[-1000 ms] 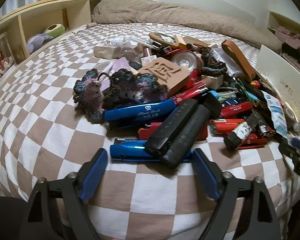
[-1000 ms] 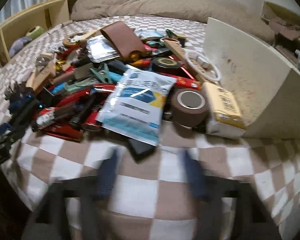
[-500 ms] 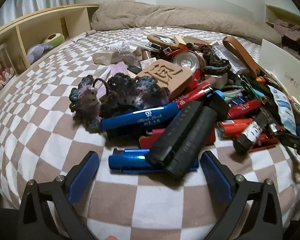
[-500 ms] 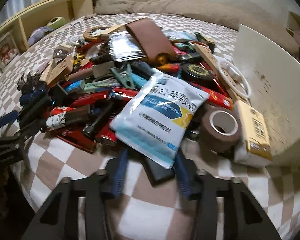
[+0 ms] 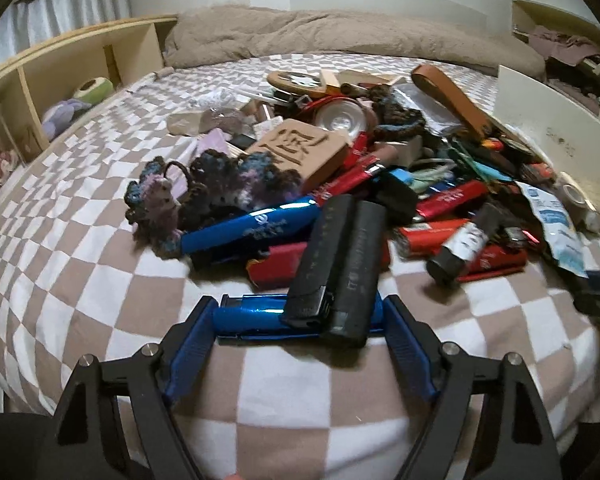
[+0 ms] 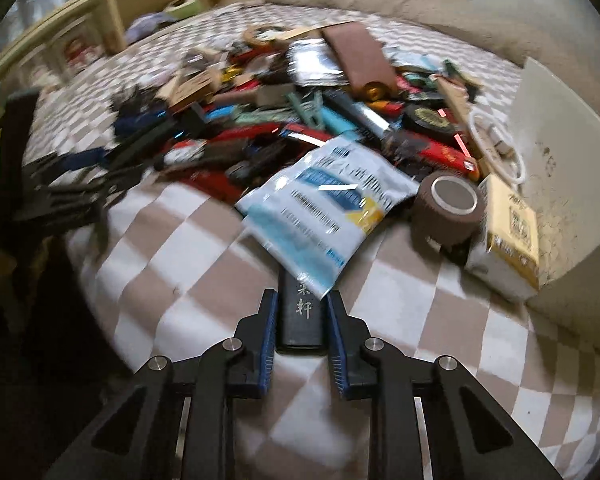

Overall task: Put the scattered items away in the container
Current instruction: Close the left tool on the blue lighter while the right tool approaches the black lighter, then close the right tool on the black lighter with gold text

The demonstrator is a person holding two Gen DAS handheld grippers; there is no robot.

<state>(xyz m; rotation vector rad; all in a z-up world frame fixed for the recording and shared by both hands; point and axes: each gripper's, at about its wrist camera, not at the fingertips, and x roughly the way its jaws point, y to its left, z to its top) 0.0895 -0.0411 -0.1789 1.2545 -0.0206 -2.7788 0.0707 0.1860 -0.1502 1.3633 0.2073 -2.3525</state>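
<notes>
A heap of scattered items lies on the checked bedspread [image 5: 80, 280]. My left gripper [image 5: 296, 310] is closing around a shiny blue lighter [image 5: 252, 316] at the heap's near edge, and its blue pads touch both ends. Two black lighters [image 5: 340, 256] rest across that blue one. In the right wrist view my right gripper [image 6: 302, 300] is shut on a flat black bar with gold characters [image 6: 302, 320], whose far end sits under a white and blue packet [image 6: 324, 208]. The cream container [image 6: 560, 140] stands at the right of the heap.
A brown tape roll [image 6: 450, 208] and a yellow-labelled box [image 6: 508, 236] lie against the container wall. A crocheted piece [image 5: 204, 188] and a carved wooden block [image 5: 300, 148] sit in the heap. A beige blanket [image 5: 340, 36] and shelves [image 5: 60, 76] border the bed.
The left jaws opened wider, then came in onto the blue lighter. The right gripper slid forward and shut on the black bar under the packet, rolling a little.
</notes>
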